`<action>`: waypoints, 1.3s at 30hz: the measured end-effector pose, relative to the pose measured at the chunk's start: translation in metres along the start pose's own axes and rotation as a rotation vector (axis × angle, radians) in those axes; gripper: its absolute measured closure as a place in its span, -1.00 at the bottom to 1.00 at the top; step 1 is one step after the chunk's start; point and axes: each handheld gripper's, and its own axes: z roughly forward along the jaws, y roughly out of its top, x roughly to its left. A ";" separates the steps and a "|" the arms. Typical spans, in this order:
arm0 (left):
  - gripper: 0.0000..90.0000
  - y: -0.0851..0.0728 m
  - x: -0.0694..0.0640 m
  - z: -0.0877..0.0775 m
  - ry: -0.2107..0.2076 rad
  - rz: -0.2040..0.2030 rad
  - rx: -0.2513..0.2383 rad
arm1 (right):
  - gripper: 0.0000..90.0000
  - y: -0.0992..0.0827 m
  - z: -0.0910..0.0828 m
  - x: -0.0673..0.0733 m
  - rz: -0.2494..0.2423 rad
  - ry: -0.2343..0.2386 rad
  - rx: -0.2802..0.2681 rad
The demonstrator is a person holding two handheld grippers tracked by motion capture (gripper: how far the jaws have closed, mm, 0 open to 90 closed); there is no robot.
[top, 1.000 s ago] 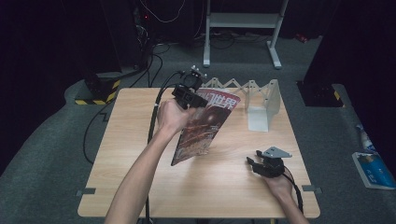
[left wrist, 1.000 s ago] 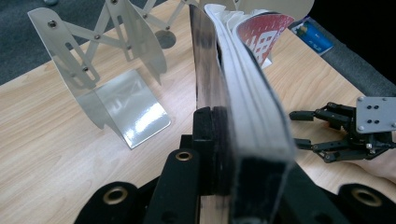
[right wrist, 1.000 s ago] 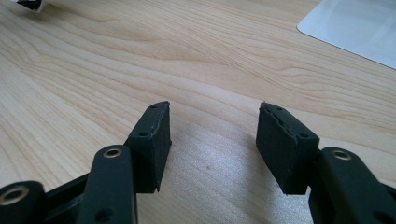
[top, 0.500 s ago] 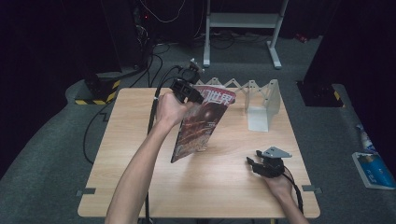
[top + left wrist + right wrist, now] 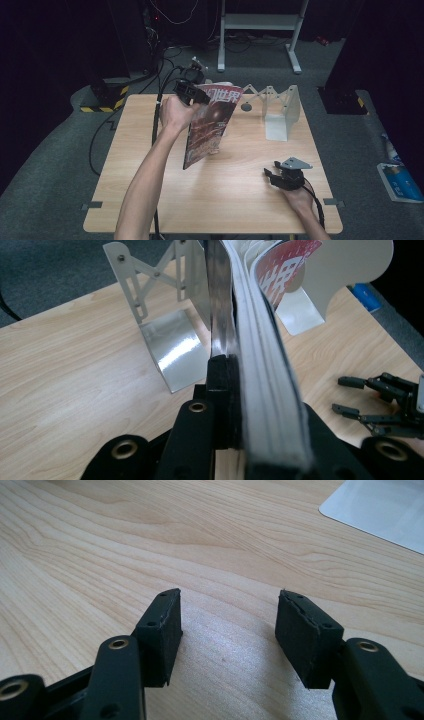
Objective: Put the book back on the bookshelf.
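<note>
A magazine (image 5: 212,122) with a dark red cover hangs upright over the middle of the wooden table (image 5: 125,165), its lower corner just above the wood. My left gripper (image 5: 201,96) is shut on its upper edge. In the left gripper view the magazine (image 5: 262,355) is edge-on, pinched between the black jaws of the left gripper (image 5: 235,390). My right gripper (image 5: 272,176) lies on the table at the front right, held by a hand. Its jaws stand open over bare wood in the right gripper view, right gripper (image 5: 227,625), with nothing between them.
A silver expanding metal book rack (image 5: 280,112) stands at the table's far right; it shows close behind the magazine as rack (image 5: 170,347). A corner of its pale base plate (image 5: 380,510) lies ahead of the right gripper. Cables trail off the table's far left.
The left hand has carried the magazine a little toward the far side of the table, and it now hangs more edge-on. The right gripper has stayed where it was.
</note>
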 end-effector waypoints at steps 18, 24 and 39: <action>0.86 0.000 0.020 0.004 0.033 -0.110 -0.112 | -0.02 0.000 0.000 0.000 0.004 -0.001 0.001; 0.86 0.002 0.020 0.009 0.037 -0.131 -0.148 | -0.03 0.000 0.000 0.000 0.002 -0.002 0.000; 0.86 0.007 0.022 0.019 0.055 -0.155 -0.199 | -0.03 0.000 0.000 0.000 0.005 -0.002 0.001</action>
